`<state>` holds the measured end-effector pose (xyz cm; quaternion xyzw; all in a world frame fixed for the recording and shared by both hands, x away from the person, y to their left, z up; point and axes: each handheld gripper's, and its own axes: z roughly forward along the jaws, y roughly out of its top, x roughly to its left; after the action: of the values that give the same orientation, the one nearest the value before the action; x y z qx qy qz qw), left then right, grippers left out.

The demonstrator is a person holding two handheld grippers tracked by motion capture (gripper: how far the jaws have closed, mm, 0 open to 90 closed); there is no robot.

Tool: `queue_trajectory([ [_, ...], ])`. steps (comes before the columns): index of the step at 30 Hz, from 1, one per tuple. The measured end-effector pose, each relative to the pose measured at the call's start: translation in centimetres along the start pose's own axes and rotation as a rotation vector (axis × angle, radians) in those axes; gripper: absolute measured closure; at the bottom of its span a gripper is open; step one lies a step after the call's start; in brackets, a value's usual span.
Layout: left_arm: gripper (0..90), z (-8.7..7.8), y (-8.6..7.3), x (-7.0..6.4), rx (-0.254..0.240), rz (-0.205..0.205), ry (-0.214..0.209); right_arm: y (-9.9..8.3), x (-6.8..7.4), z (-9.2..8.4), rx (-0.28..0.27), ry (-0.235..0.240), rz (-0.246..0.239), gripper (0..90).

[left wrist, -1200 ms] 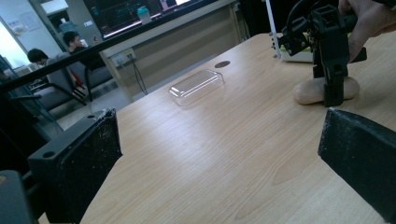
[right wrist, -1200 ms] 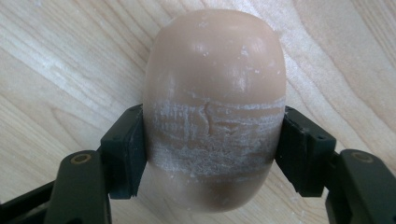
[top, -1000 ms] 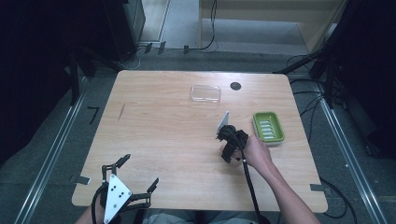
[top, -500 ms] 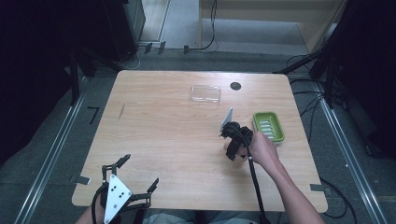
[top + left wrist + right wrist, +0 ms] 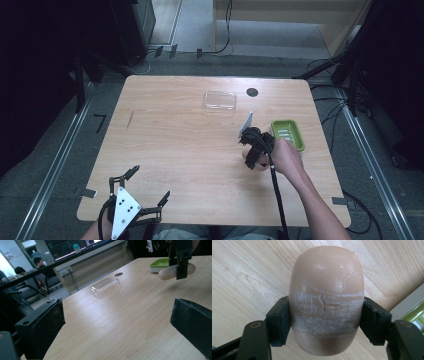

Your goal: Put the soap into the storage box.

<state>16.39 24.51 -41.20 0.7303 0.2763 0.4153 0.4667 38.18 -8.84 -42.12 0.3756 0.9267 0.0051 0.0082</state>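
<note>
A tan oval bar of soap (image 5: 326, 300), scuffed white across its middle, is clamped between the two black jaws of my right gripper (image 5: 325, 322), which points down over the table. In the high view that right gripper (image 5: 252, 155) hangs just left of a green soap dish (image 5: 288, 133), with the soap (image 5: 248, 157) lifted off the wood. In the left gripper view the soap (image 5: 175, 270) hangs in the air beside the dish (image 5: 160, 264). My left gripper (image 5: 142, 187) rests at the table's near left edge, jaws wide apart with nothing between them.
A clear plastic lid (image 5: 220, 100) lies toward the far middle of the wooden table (image 5: 175, 140), and a round dark hole (image 5: 252, 92) sits just right of it. A cable (image 5: 277, 200) trails from the right gripper along the forearm.
The right gripper has risen and shifted right and away, toward the green dish, carrying the soap. The left gripper has stayed where it was.
</note>
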Motion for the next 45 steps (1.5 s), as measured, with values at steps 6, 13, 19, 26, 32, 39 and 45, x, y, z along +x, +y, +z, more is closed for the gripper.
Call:
queue_trajectory([
  [6,0.0,0.0,0.0,0.0,0.001,0.001,0.0,-0.2,-0.3,-0.5,0.0,0.002,-0.002,33.8],
  [13,0.0,0.1,0.0,0.0,0.002,0.003,-0.002,-0.5,-0.8,-1.1,-0.005,-0.005,-0.003,33.9],
  [19,0.0,0.1,0.0,0.0,0.003,0.001,0.0,-0.7,-1.1,-1.6,-0.013,-0.004,0.004,33.9],
  [26,0.0,0.1,0.0,0.0,0.003,0.001,0.0,-1.1,-2.0,-2.3,-0.027,-0.007,0.01,33.9],
  [32,0.0,0.1,0.0,-0.1,0.003,0.001,0.0,-1.5,-2.7,-2.8,-0.038,-0.007,0.024,33.9],
  [39,0.0,0.1,0.0,-0.1,0.004,0.0,0.001,-1.9,-3.6,-3.1,-0.051,-0.006,0.048,33.9],
  [45,0.0,0.1,0.0,0.0,0.003,0.001,0.0,-2.2,-4.5,-3.5,-0.059,-0.009,0.064,33.9],
])
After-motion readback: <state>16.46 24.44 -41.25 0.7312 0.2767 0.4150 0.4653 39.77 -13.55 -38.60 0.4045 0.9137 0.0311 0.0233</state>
